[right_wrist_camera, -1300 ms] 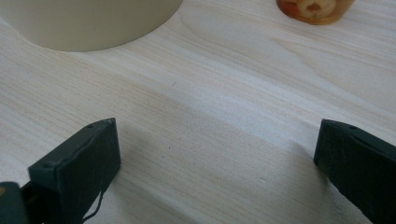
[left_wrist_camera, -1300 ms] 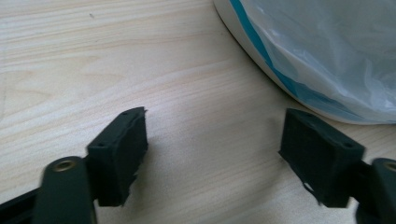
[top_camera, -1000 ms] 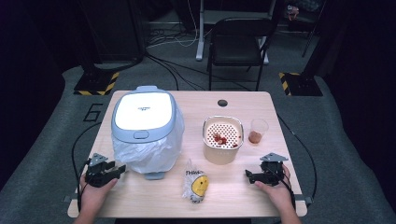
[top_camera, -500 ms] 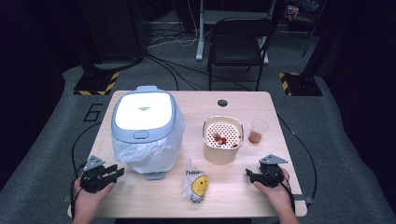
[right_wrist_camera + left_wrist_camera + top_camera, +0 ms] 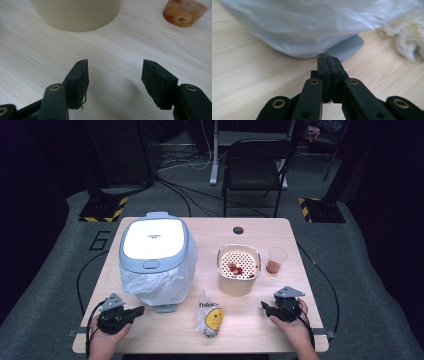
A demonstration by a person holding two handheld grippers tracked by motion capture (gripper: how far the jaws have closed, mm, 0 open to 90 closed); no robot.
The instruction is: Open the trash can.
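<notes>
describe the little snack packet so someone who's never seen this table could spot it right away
Start at the big grey bin with the white lid and the plastic liner on the wooden table's left half. Just right of its base, by the near edge, lies the small snack packet, apart from the cream perforated container behind it. Its yellow smiley face sets it apart.

A large grey "6" (image 5: 100, 240) is marked on the floor just beyond the table's left edge, beside its far left corner. The snack packet (image 5: 209, 315) lying near the table's front edge carries a yellow smiley face, with dark lettering above it that is too blurred to read. The bin's white lid (image 5: 154, 239) bears a small dark mark, also unreadable.
</notes>
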